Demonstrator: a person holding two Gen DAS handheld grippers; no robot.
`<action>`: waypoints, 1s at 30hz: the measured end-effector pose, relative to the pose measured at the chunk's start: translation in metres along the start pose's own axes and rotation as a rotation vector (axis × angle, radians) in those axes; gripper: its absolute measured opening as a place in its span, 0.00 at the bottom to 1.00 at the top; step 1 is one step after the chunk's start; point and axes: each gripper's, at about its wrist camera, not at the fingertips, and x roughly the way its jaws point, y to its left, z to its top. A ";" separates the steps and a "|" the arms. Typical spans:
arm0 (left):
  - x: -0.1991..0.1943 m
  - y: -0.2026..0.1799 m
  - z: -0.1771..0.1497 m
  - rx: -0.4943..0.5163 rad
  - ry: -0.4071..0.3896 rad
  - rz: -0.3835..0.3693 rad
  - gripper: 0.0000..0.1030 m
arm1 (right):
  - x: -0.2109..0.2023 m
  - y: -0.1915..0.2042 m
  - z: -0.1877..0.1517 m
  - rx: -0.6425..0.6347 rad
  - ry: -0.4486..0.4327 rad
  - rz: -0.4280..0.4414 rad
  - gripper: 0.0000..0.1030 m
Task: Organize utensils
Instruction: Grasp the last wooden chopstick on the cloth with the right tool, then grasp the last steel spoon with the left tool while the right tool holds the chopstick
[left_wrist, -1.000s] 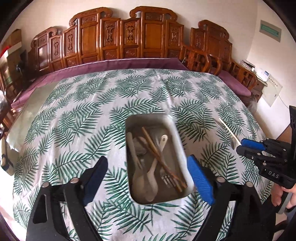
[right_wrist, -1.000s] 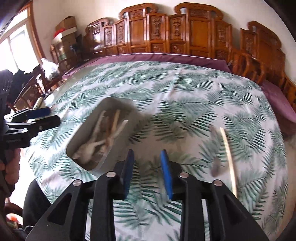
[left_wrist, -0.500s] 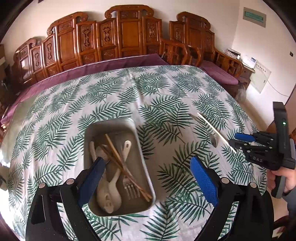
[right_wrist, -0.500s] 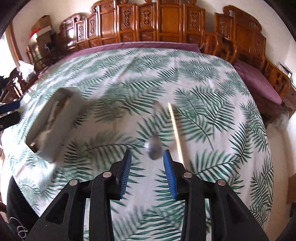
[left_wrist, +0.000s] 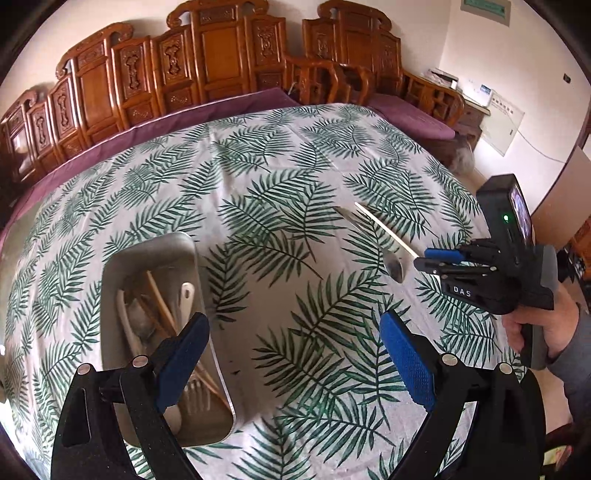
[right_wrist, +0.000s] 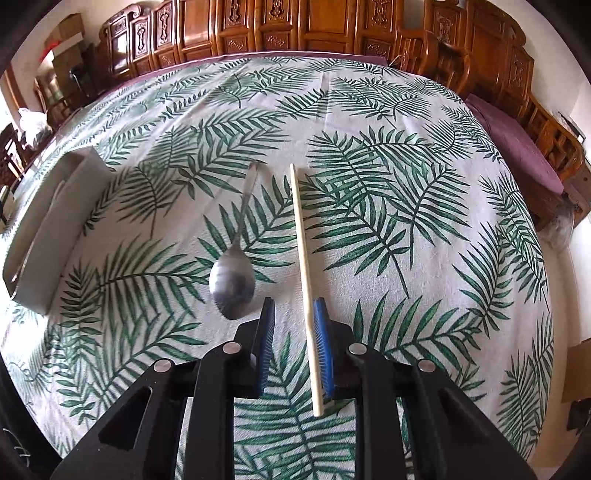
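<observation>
Right gripper (right_wrist: 293, 325) jaws part-spread, straddling the chopstick (right_wrist: 302, 254) against its right pad; spoon (right_wrist: 232, 280) just left. Left gripper (left_wrist: 295, 354) spread wide above bare cloth, tray (left_wrist: 155, 254) rim beneath its left finger.

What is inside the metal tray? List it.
The metal tray holds white spoons, brown chopsticks and a fork. The left gripper covers part of the pile, and anything underneath cannot be seen.
</observation>
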 end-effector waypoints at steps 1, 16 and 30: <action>0.002 -0.003 0.001 0.003 0.005 -0.004 0.87 | 0.002 0.000 0.000 -0.006 0.004 0.000 0.23; 0.072 -0.047 0.025 0.045 0.078 -0.018 0.87 | -0.019 -0.026 -0.032 0.062 -0.013 0.042 0.05; 0.127 -0.084 0.063 0.055 0.133 -0.035 0.68 | -0.040 -0.038 -0.050 0.112 -0.052 0.058 0.06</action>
